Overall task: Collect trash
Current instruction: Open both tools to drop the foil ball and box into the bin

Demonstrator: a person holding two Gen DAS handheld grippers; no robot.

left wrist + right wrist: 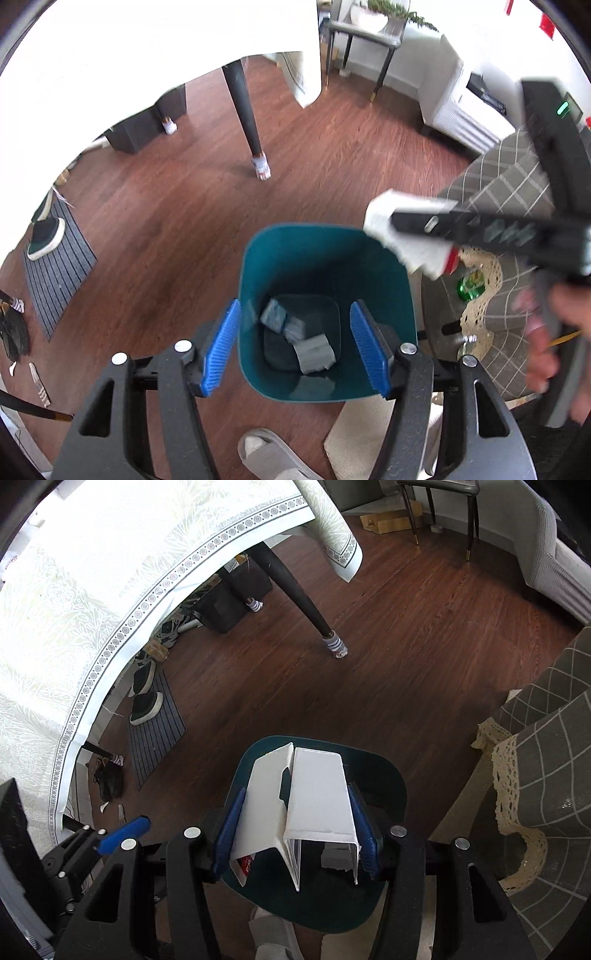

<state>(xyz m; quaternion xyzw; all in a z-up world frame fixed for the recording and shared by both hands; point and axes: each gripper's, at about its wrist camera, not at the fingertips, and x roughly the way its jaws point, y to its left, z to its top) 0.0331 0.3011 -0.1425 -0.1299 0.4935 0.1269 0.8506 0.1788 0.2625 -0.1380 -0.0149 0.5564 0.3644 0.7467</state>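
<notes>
A teal trash bin (391, 291) stands on the wooden floor, with several crumpled grey-white pieces of trash (314, 352) at its bottom. My left gripper (295, 345) is open and empty above the bin's near side. My right gripper (295, 830) is shut on a flattened white cardboard box (317, 797) and holds it over the bin (384, 771). In the left wrist view the right gripper (413, 225) comes in from the right with the white box (402, 236) at the bin's far right rim.
A table with a white patterned cloth (110, 590) and dark legs (243, 110) stands behind the bin. A grey checked cloth with lace edge (546, 768) hangs at the right. A doormat with shoes (55, 251) lies left. A slippered foot (273, 454) is by the bin.
</notes>
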